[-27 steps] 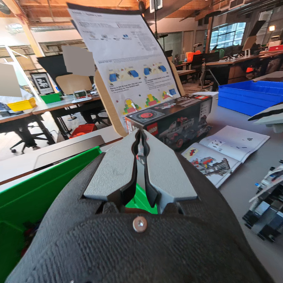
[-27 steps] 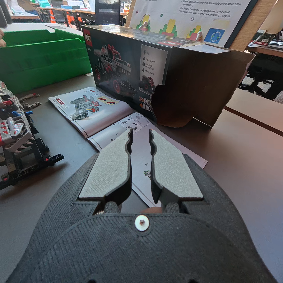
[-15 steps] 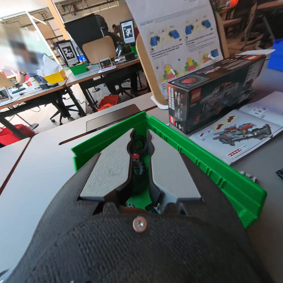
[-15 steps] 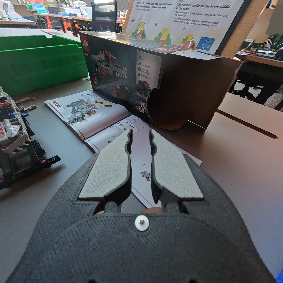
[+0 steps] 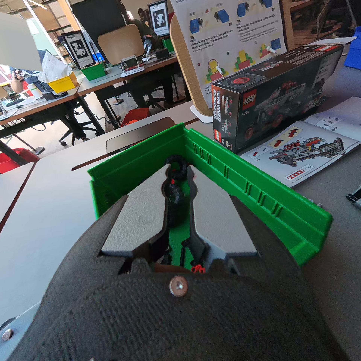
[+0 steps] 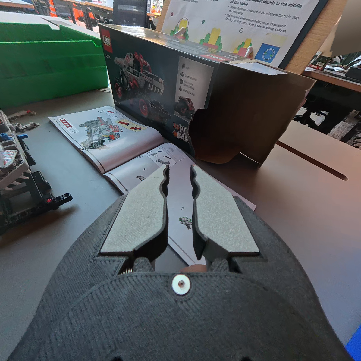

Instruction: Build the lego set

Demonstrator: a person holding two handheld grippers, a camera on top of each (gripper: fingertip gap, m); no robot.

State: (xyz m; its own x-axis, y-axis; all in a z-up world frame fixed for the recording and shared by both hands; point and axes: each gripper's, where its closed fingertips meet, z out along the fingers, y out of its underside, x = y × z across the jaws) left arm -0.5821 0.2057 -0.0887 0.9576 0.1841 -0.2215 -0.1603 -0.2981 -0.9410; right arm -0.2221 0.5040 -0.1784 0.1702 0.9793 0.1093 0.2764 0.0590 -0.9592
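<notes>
My left gripper (image 5: 178, 169) is open and hangs over the green bin (image 5: 254, 192), pointing down into it. Two black tyres (image 5: 175, 170) lie in the bin, seen through the gap between the fingers; whether the fingers touch them I cannot tell. A small red piece (image 5: 197, 270) lies on the bin floor near the gripper's base. My right gripper (image 6: 178, 169) is open and empty, low over the right page of the open instruction booklet (image 6: 109, 140). The partly built grey and black model (image 6: 13, 175) stands at the left edge of the right wrist view.
The set's dark box (image 6: 166, 84) stands behind the booklet, its right end flap torn open; it also shows in the left wrist view (image 5: 273, 101). A poster board (image 5: 224, 48) stands behind it. Small loose pieces (image 6: 23, 125) lie near the model. The green bin (image 6: 48, 58) is at the far left. Across from one pair of fingers to the other is roughly 50 cm.
My left gripper has swung left and tilted down over the green bin, and its jaws have opened from nearly closed. My right gripper has only shifted slightly over the booklet.
</notes>
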